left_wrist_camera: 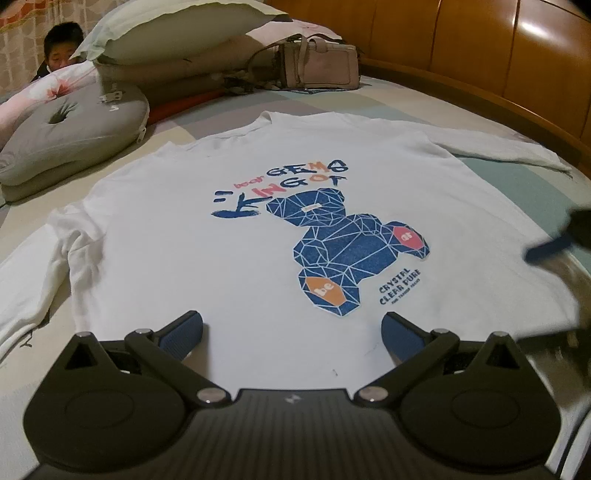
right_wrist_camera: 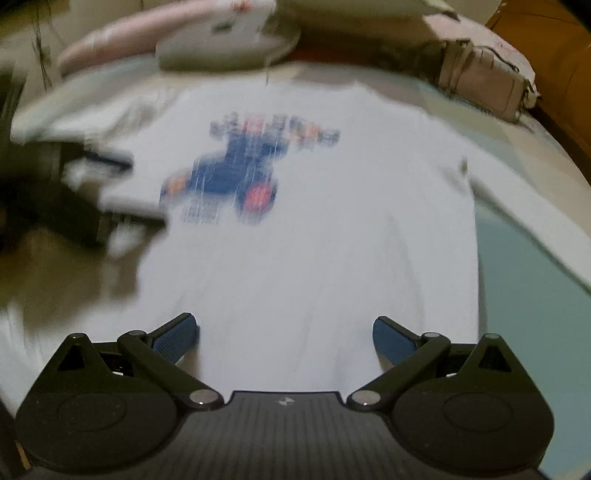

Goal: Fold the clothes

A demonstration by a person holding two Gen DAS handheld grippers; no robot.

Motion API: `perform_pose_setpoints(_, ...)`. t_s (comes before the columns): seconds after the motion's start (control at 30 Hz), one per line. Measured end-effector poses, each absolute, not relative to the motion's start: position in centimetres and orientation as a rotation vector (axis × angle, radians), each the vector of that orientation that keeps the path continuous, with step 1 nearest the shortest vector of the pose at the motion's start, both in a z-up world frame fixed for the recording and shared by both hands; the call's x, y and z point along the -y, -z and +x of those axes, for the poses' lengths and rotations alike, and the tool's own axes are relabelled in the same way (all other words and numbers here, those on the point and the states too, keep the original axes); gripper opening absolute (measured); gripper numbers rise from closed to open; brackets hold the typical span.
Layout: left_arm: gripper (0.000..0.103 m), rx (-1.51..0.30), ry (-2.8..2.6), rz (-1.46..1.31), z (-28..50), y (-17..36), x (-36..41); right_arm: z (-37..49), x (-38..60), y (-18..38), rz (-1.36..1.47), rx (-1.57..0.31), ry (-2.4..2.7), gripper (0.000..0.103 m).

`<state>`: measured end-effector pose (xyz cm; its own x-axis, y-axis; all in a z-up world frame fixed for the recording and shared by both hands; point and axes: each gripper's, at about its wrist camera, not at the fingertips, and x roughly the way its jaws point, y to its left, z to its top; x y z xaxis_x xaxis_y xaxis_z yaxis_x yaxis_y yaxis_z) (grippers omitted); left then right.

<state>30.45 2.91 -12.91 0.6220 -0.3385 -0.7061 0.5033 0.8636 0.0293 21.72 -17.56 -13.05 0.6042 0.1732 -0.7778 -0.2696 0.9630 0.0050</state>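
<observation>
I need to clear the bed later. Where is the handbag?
In the left wrist view, the beige handbag sits at the bed's far end, right of the pillows, by the wooden headboard.

The left tool is held low and level, its two blue-padded fingers spread wide with nothing between them. The right tool is likewise held with its fingers spread wide, nothing gripped.
</observation>
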Motion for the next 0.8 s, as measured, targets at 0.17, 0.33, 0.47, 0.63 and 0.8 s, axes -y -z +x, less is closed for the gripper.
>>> perform_pose_setpoints(0.17,0.102,-0.744,0.487,0.225,30.2,12.4,-2.6,17.9,17.8,13.6,-0.07,-0.83,-0.18,0.103)
perform_pose_setpoints(0.33,0.102,-0.79,0.482,0.187,30.6,13.1,-2.5,18.2,17.4,13.3,-0.059,-0.865,-0.138,0.103)
perform_pose_setpoints(0.47,0.102,-0.782,0.473,0.126,30.9,12.6,-3.1,18.9,17.1,13.2,-0.064,-0.89,-0.127,0.103)
perform_pose_setpoints(0.63,0.102,-0.752,0.322,0.111,31.8,13.2,-3.8,18.4,16.1,11.9,-0.071,-0.831,-0.093,0.103)
perform_pose_setpoints(0.8,0.102,-0.72,0.263,0.083,32.4,12.9,-4.9,21.6,14.7,10.7,-0.051,-0.743,-0.231,0.103)
